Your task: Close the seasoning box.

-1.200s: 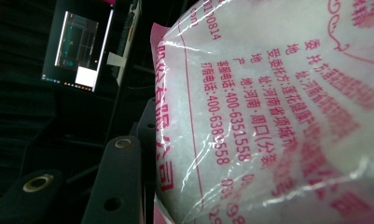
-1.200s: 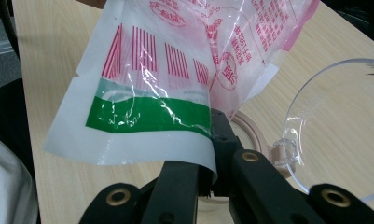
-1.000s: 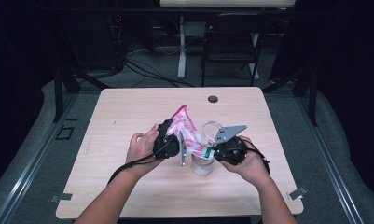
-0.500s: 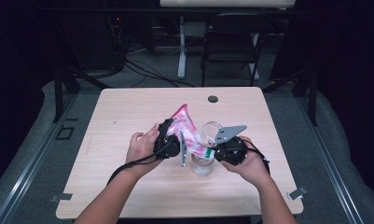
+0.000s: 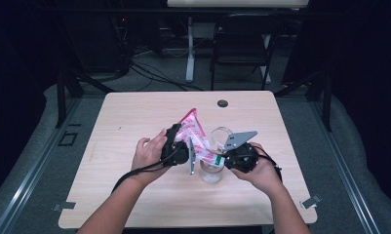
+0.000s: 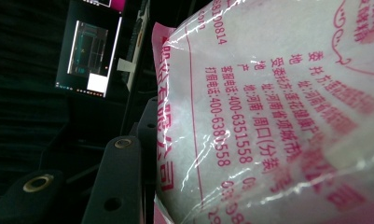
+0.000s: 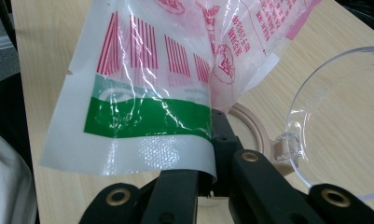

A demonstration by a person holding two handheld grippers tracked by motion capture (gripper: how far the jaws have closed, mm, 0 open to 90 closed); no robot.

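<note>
Bag held over jar by both grippers, pour in hand.

The left gripper clamps the full body of the pink bag with jaws half apart; the right gripper is pinched tight on the bag's flat green-banded edge. The bag hangs above the clear jar (lid hinged open). Advice: tilt slowly and keep the mouth centred over the jar.

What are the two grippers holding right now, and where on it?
Both hold the pink-printed plastic bag. The left gripper clamps its filled upper body; the right gripper pinches the green-striped sealed edge, above the clear container.
</note>
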